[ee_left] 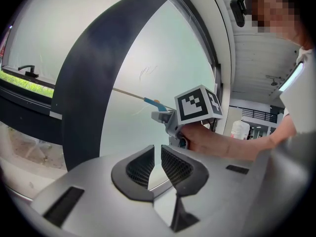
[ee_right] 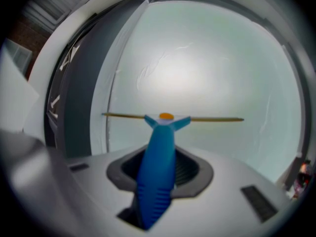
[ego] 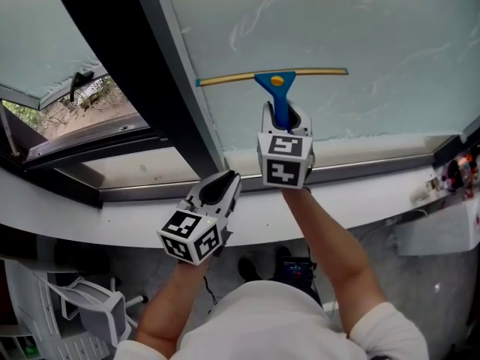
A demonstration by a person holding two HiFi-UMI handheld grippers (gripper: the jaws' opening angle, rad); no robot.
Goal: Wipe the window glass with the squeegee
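Note:
A squeegee (ego: 278, 88) with a blue handle, an orange button and a thin yellow blade lies flat against the frosted window glass (ego: 337, 28). My right gripper (ego: 283, 120) is shut on the blue handle (ee_right: 157, 172), and the blade (ee_right: 173, 117) runs level across the lower part of the pane. My left gripper (ego: 225, 184) is shut with nothing in it, held lower and to the left over the white sill (ego: 247, 212). In the left gripper view the squeegee (ee_left: 148, 100) and my right gripper (ee_left: 170, 125) show beyond the shut jaws.
A dark window post (ego: 142, 73) splits this pane from an opened window (ego: 67, 103) at the left. A white ledge with small items (ego: 450, 175) sits at the right. A white chair (ego: 82, 306) stands on the floor below.

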